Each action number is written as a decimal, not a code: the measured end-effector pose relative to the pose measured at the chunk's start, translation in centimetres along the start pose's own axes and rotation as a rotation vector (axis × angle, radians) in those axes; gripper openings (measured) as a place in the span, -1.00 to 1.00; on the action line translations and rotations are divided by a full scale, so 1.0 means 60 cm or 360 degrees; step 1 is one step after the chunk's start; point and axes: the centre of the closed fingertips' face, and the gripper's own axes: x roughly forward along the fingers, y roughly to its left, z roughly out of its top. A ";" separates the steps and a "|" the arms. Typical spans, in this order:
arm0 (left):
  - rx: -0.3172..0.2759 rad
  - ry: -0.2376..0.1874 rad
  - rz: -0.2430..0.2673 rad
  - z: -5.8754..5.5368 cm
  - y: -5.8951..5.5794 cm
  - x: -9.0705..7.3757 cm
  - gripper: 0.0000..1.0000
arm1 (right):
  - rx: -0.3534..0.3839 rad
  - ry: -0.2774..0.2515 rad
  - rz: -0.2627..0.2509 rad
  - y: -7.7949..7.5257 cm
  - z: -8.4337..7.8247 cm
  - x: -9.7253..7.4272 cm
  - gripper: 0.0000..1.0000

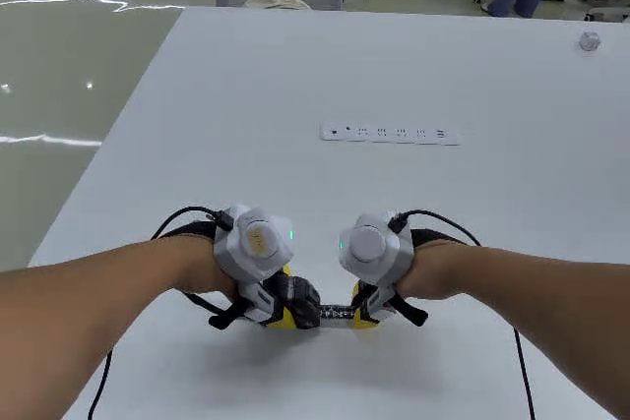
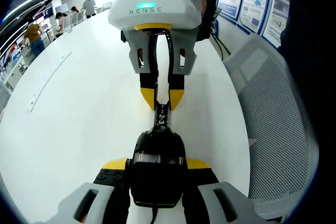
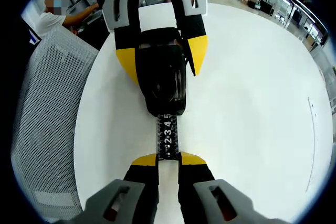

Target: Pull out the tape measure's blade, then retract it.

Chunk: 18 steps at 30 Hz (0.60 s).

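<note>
A black tape measure case [image 2: 157, 169] sits clamped between the yellow-tipped jaws of my left gripper [image 2: 157, 165], low over the white table. A short stretch of its numbered blade [image 3: 168, 136] runs out to my right gripper [image 3: 168, 159], whose jaws pinch the blade's end. In the head view the left gripper [image 1: 285, 314] and the case [image 1: 298, 302] are at bottom centre, and the blade [image 1: 337, 313] bridges a small gap to the right gripper [image 1: 364, 317]. In each gripper view the other gripper faces it closely.
A white power strip [image 1: 390, 133] lies mid-table, well beyond the grippers. A small round object [image 1: 589, 41] rests at the far right. A mesh chair [image 2: 278, 129] stands beside the table edge. Black cables [image 1: 182, 218] trail from both grippers.
</note>
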 end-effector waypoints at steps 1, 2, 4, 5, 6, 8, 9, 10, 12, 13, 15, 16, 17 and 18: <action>0.0000 0.0000 0.0000 0.000 0.000 0.000 -0.30 | 0.0001 0.0000 0.0000 0.000 -0.001 -0.001 -0.78; 0.0000 -0.0001 0.0000 0.000 0.000 0.000 -0.30 | 0.0002 0.0002 -0.0001 0.000 -0.002 -0.002 -0.78; -0.0001 -0.0003 0.0002 0.000 0.000 0.000 -0.30 | 0.0009 0.0002 -0.0001 0.001 -0.003 -0.003 -0.78; -0.0002 -0.0005 0.0003 0.000 0.000 0.000 -0.30 | 0.0013 0.0001 0.0001 0.001 -0.004 -0.004 -0.78; -0.0001 -0.0006 0.0004 0.000 0.000 0.000 -0.30 | 0.0015 0.0002 0.0002 0.001 -0.005 -0.004 -0.78; 0.0000 -0.0009 0.0004 0.000 0.000 -0.001 -0.30 | 0.0021 0.0005 0.0005 0.002 -0.007 -0.005 -0.78; 0.0000 -0.0010 0.0003 0.000 0.000 -0.001 -0.30 | 0.0023 0.0007 0.0005 0.002 -0.008 -0.005 -0.77; -0.0003 -0.0011 0.0004 0.000 0.000 0.000 -0.30 | 0.0024 0.0008 0.0005 0.002 -0.008 -0.005 -0.77; -0.0002 -0.0010 0.0005 0.000 0.000 0.000 -0.30 | 0.0024 0.0010 0.0003 0.002 -0.010 -0.006 -0.77; -0.0003 -0.0009 0.0006 0.000 0.000 0.000 -0.30 | 0.0023 0.0012 0.0003 0.002 -0.011 -0.007 -0.77; -0.0005 -0.0008 0.0007 0.000 -0.001 0.000 -0.30 | 0.0021 0.0013 0.0000 0.002 -0.012 -0.008 -0.77; -0.0004 -0.0009 0.0008 0.000 -0.001 0.000 -0.30 | 0.0021 0.0014 -0.0001 0.002 -0.013 -0.008 -0.77; -0.0005 -0.0009 0.0009 0.000 -0.001 0.000 -0.30 | 0.0022 0.0014 -0.0003 0.002 -0.013 -0.009 -0.77; -0.0006 -0.0009 0.0010 0.000 -0.001 0.000 -0.30 | 0.0023 0.0013 -0.0004 0.002 -0.014 -0.009 -0.77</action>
